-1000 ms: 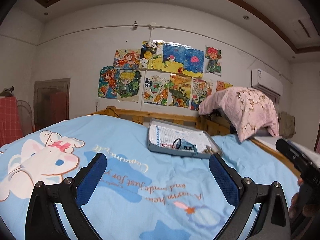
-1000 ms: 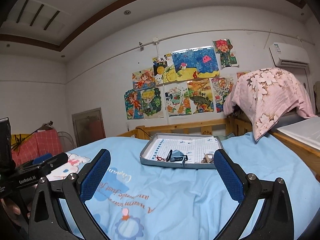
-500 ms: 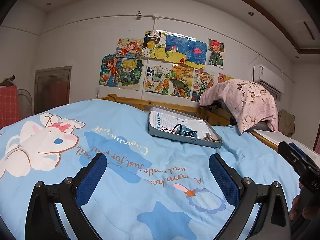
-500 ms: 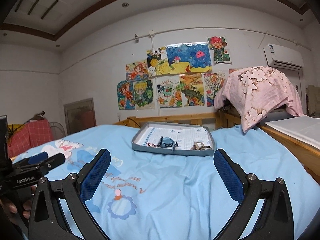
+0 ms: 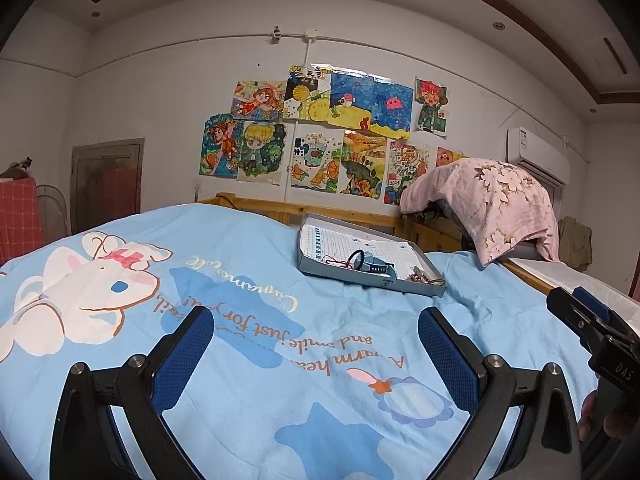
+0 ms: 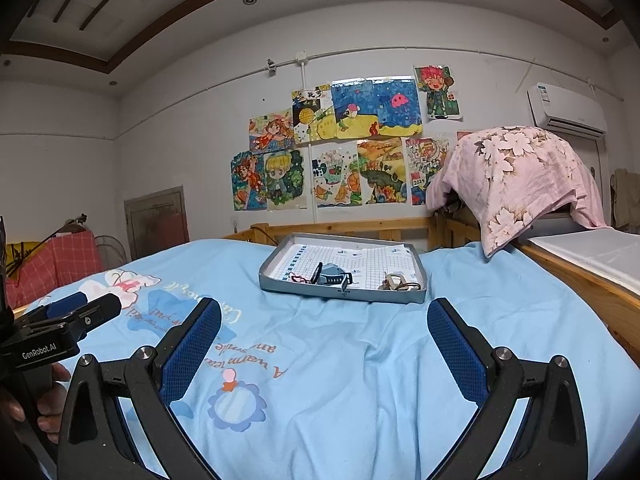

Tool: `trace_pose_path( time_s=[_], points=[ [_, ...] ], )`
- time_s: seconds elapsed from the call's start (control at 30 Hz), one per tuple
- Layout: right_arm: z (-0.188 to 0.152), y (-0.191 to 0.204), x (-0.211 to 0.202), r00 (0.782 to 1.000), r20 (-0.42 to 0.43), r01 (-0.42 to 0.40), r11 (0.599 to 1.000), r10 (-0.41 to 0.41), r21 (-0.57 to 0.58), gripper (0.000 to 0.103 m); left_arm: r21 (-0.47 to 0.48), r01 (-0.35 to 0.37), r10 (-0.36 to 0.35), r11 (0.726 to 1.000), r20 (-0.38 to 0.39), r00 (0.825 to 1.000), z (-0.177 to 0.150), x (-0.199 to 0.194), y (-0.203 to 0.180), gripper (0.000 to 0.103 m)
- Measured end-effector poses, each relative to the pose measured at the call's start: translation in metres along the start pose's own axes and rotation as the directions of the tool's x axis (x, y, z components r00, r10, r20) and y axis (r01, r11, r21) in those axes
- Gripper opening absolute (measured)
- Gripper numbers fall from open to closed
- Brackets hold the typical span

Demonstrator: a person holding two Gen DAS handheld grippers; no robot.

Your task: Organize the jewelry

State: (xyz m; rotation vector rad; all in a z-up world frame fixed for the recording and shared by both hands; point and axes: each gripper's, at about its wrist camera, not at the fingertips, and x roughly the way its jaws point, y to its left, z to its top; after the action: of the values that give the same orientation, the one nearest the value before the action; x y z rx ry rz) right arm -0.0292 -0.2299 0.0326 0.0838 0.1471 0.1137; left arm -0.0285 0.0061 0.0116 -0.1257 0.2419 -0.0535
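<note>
A shallow grey tray [image 5: 404, 285] [image 6: 416, 268] lined with gridded paper lies far up the blue bed cover. In it sit a dark watch with a blue face [image 5: 370, 266] [image 6: 334, 276], a thin red cord [image 5: 334, 262] [image 6: 298, 279] to its left and a small pile of metal jewelry [image 5: 424, 276] [image 6: 398, 283] in the right corner. My left gripper [image 5: 316, 344] is open and empty above the cover, well short of the tray. My right gripper [image 6: 324, 338] is likewise open and empty, facing the tray's near wall.
The bed cover [image 5: 240, 320] has cartoon prints and script. A wooden bed rail [image 6: 348, 227] runs behind the tray. A pink floral cloth [image 6: 516, 176] drapes over something at the right, beside a wooden ledge [image 6: 592, 292]. A hand [image 6: 44, 404] grips the other tool at the left.
Both cameras have tilted down and moved forward: the tray sits lower and larger in each view. Both grippers stayed open.
</note>
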Motion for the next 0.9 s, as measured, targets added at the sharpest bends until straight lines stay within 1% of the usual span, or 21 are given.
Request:
trace_pose_path(
  time_s=[0.9],
  points=[
    [-0.003, 0.003, 0.003, 1.0, -0.006, 0.007, 1.0, -0.006, 0.018, 0.101, -0.018, -0.02, 0.02, 1.0, 0.005, 1.0, 0.003, 0.003, 0.02, 0.103]
  ],
)
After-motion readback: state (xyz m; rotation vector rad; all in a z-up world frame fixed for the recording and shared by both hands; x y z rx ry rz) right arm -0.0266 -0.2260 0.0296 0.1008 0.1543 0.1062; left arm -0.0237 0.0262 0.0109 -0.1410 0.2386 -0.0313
